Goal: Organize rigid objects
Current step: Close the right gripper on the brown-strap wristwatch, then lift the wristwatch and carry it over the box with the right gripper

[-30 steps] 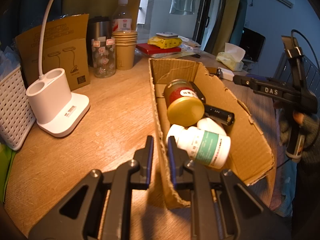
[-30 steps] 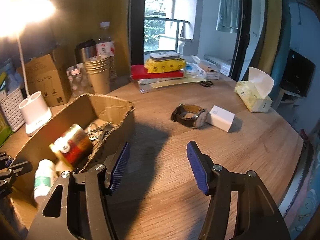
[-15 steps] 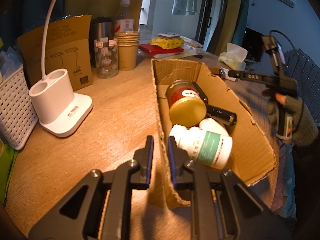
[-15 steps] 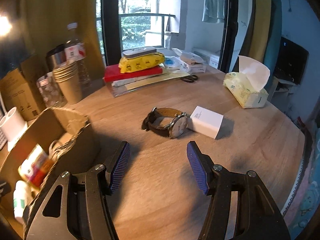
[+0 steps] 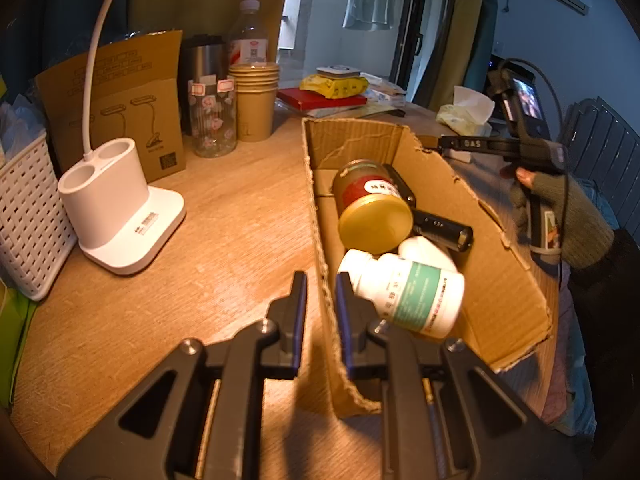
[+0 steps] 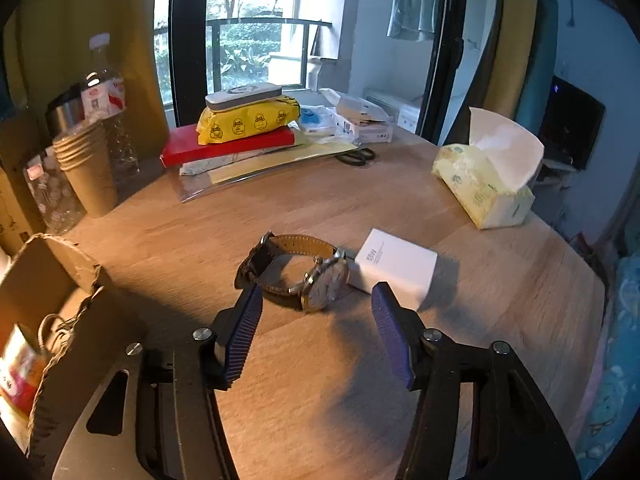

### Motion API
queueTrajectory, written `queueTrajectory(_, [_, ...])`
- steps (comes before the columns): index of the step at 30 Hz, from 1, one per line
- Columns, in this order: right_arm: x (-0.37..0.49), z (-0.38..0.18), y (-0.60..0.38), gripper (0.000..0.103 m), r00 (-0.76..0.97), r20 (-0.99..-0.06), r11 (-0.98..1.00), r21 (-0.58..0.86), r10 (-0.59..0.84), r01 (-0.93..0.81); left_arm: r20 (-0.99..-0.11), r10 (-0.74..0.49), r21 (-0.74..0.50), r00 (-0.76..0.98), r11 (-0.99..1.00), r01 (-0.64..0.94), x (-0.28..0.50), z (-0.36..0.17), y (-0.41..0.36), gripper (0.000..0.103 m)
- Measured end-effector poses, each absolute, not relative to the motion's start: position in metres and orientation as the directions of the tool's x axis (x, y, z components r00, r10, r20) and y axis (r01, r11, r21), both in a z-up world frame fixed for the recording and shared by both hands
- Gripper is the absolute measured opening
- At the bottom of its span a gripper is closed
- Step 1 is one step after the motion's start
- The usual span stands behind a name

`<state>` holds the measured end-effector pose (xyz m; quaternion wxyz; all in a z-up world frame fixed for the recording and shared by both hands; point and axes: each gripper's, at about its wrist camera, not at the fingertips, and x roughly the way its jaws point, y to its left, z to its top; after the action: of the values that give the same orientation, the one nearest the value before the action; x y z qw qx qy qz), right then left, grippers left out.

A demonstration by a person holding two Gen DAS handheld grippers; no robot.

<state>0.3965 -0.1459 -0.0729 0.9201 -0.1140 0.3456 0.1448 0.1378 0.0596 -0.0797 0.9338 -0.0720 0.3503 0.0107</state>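
The left claw is low over the wooden worktop, reaching forward with its two fingers pinched on the near left wall of the cardboard box, one finger outside the wall and one inside. The right claw is level and low over the worktop beyond the box's right side, its blue-padded fingers spread wide and holding nothing. In the left wrist view it shows from the side past the box's right wall, gripped by a hand in a fingerless green glove.

Inside the box lie four visible things: one jar with a gold lid on its side, one black cylindrical object behind it, and two white bottles, the nearer with a green label just beside the left claw's inner finger, the other partly hidden under it.

To the right of the box, just ahead of the spread right claw, one wristwatch with a brown strap rests on the worktop, its face touching one small white box. Farther from the box stands one tissue pack. Beyond the box's far end is one stack of paper cups, one patterned glass and one water bottle. To the box's left sits one white lamp base and one white basket.
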Motion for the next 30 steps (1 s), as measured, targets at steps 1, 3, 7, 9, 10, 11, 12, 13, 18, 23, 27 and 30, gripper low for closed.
queueTrajectory(1, [0.399, -0.074, -0.143, 0.055, 0.716, -0.673, 0.929, -0.116, 0.186, -0.350, -0.656, -0.030, -0.127, 0.754, 0.989, -0.071, 0.138, -0.080, 0.059, 0.016])
queueTrajectory(3, [0.405, -0.076, -0.139, 0.052, 0.721, -0.672, 0.929, -0.138, 0.167, -0.343, -0.655, -0.029, -0.125, 0.755, 0.990, -0.071, 0.137, -0.080, 0.059, 0.016])
queueTrajectory(7, [0.419, -0.081, -0.138, 0.042, 0.720, -0.679, 0.940, -0.132, 0.145, -0.314, -0.655, -0.028, -0.123, 0.755, 0.990, -0.071, 0.137, -0.080, 0.059, 0.016])
queueTrajectory(9, [0.424, -0.083, -0.140, 0.040, 0.709, -0.688, 0.945, -0.106, 0.154, -0.308, -0.654, -0.027, -0.122, 0.756, 0.990, -0.071, 0.137, -0.080, 0.058, 0.016])
queueTrajectory(10, [0.427, -0.085, -0.141, 0.038, 0.700, -0.695, 0.949, -0.084, 0.164, -0.305, -0.654, -0.026, -0.122, 0.756, 0.990, -0.071, 0.137, -0.080, 0.058, 0.016])
queueTrajectory(11, [0.428, -0.085, -0.141, 0.036, 0.697, -0.698, 0.949, -0.080, 0.165, -0.304, -0.654, -0.027, -0.122, 0.756, 0.990, -0.071, 0.137, -0.080, 0.058, 0.016])
queueTrajectory(12, [0.429, -0.086, -0.141, 0.035, 0.695, -0.700, 0.950, -0.079, 0.162, -0.301, -0.654, -0.027, -0.122, 0.756, 0.990, -0.070, 0.137, -0.080, 0.058, 0.016])
queueTrajectory(13, [0.430, -0.086, -0.140, 0.035, 0.694, -0.702, 0.951, -0.076, 0.162, -0.299, -0.654, -0.027, -0.122, 0.756, 0.990, -0.071, 0.137, -0.080, 0.058, 0.016])
queueTrajectory(18, [0.435, -0.088, -0.143, 0.027, 0.678, -0.712, 0.955, -0.038, 0.180, -0.294, -0.654, -0.026, -0.121, 0.756, 0.990, -0.071, 0.137, -0.080, 0.058, 0.016])
queueTrajectory(23, [0.441, -0.090, -0.155, 0.012, 0.650, -0.726, 0.957, 0.042, 0.225, -0.286, -0.654, -0.026, -0.121, 0.756, 0.990, -0.070, 0.137, -0.079, 0.057, 0.016])
queueTrajectory(27, [0.436, -0.089, -0.156, 0.011, 0.633, -0.726, 0.944, 0.068, 0.270, -0.324, -0.653, -0.025, -0.119, 0.757, 0.990, -0.070, 0.137, -0.079, 0.057, 0.016])
queueTrajectory(30, [0.432, -0.089, -0.155, 0.011, 0.632, -0.721, 0.939, 0.076, 0.284, -0.335, -0.653, -0.025, -0.119, 0.757, 0.990, -0.070, 0.137, -0.079, 0.057, 0.016])
